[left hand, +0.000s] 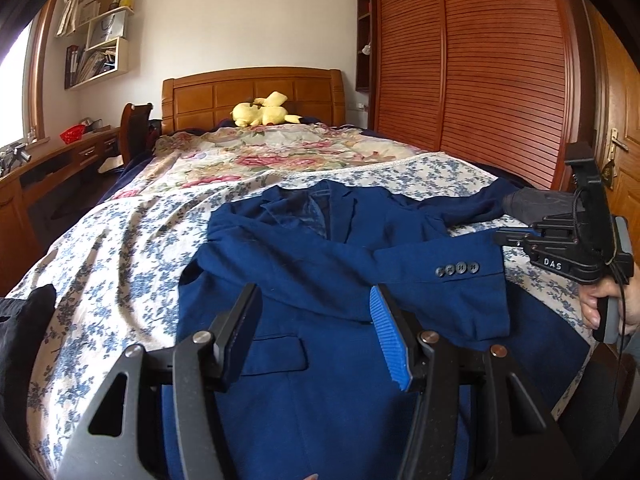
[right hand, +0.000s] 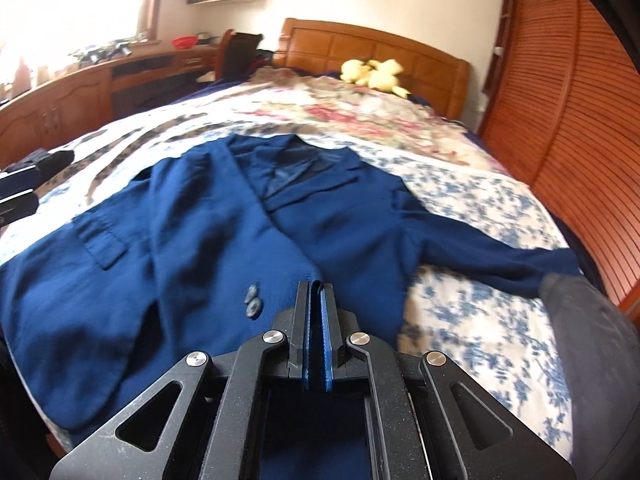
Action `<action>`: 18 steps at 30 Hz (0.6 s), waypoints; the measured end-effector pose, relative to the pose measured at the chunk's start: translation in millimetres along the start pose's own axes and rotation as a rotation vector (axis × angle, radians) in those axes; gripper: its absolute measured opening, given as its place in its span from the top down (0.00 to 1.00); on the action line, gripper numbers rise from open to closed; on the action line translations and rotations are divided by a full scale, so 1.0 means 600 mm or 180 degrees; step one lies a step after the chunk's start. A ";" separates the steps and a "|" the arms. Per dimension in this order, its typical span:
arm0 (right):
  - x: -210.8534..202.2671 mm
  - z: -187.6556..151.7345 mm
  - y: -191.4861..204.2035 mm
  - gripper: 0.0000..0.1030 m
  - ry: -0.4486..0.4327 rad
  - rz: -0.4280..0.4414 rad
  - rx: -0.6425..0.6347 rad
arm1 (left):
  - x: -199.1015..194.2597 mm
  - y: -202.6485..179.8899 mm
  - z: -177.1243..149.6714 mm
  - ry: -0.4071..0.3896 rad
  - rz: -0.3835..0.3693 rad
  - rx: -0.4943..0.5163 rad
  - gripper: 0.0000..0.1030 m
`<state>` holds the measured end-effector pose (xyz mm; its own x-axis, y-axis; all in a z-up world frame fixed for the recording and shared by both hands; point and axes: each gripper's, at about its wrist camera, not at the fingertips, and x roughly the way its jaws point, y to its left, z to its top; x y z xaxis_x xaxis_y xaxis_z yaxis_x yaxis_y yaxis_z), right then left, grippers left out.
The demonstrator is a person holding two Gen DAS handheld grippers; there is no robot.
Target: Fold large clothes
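Note:
A dark blue blazer (left hand: 320, 248) lies face up on the bed, collar toward the headboard. One sleeve is folded across its chest, the cuff buttons (left hand: 457, 269) showing. The other sleeve (right hand: 492, 256) stretches out toward the wardrobe side. My left gripper (left hand: 314, 300) is open above the blazer's lower front, holding nothing. My right gripper (right hand: 316, 292) is shut just above the blazer's front edge near the cuff buttons (right hand: 253, 300); no cloth shows between its pads. The right gripper's body also shows in the left wrist view (left hand: 568, 252).
The bed (left hand: 100, 264) has a blue-flowered sheet and a pink-flowered quilt (left hand: 256, 152) farther up. A yellow plush toy (left hand: 262, 110) lies by the wooden headboard. A slatted wooden wardrobe (left hand: 472, 64) stands on the right, a desk (left hand: 52, 168) and chair on the left.

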<state>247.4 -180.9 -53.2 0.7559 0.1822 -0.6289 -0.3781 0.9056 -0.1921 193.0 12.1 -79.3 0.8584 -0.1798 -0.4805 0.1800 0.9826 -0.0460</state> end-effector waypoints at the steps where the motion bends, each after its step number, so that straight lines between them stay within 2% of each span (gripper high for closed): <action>1: 0.002 -0.003 -0.002 0.98 0.0019 -0.0007 0.0006 | 0.001 -0.005 0.001 -0.0006 -0.0013 0.0014 0.47; 4: 0.009 -0.010 -0.003 0.91 0.0059 -0.0039 0.0004 | 0.007 -0.018 0.003 -0.0006 -0.0025 0.0062 0.47; 6: 0.012 -0.014 -0.004 0.76 0.0056 -0.0040 0.0039 | 0.013 -0.025 0.003 0.0010 -0.0029 0.0087 0.47; 7: 0.013 -0.016 -0.005 0.65 0.0047 -0.0025 0.0056 | 0.017 -0.029 0.003 0.0025 -0.0034 0.0102 0.47; 8: 0.016 -0.019 -0.004 0.60 0.0046 0.0035 0.0067 | 0.019 -0.032 0.002 0.0034 -0.0036 0.0113 0.47; 11: 0.030 -0.029 0.006 0.60 0.0137 0.0204 0.0027 | 0.028 -0.044 0.001 0.0075 -0.0046 0.0151 0.46; 18: 0.096 -0.074 0.021 0.60 0.0565 0.0490 0.0031 | 0.047 -0.060 -0.005 0.0184 -0.0104 0.0191 0.46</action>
<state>262.6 -175.9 -125.1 0.5835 0.2490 -0.7730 -0.4759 0.8761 -0.0770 209.2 -28.4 -93.9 0.8227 -0.2068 -0.5295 0.2373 0.9714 -0.0107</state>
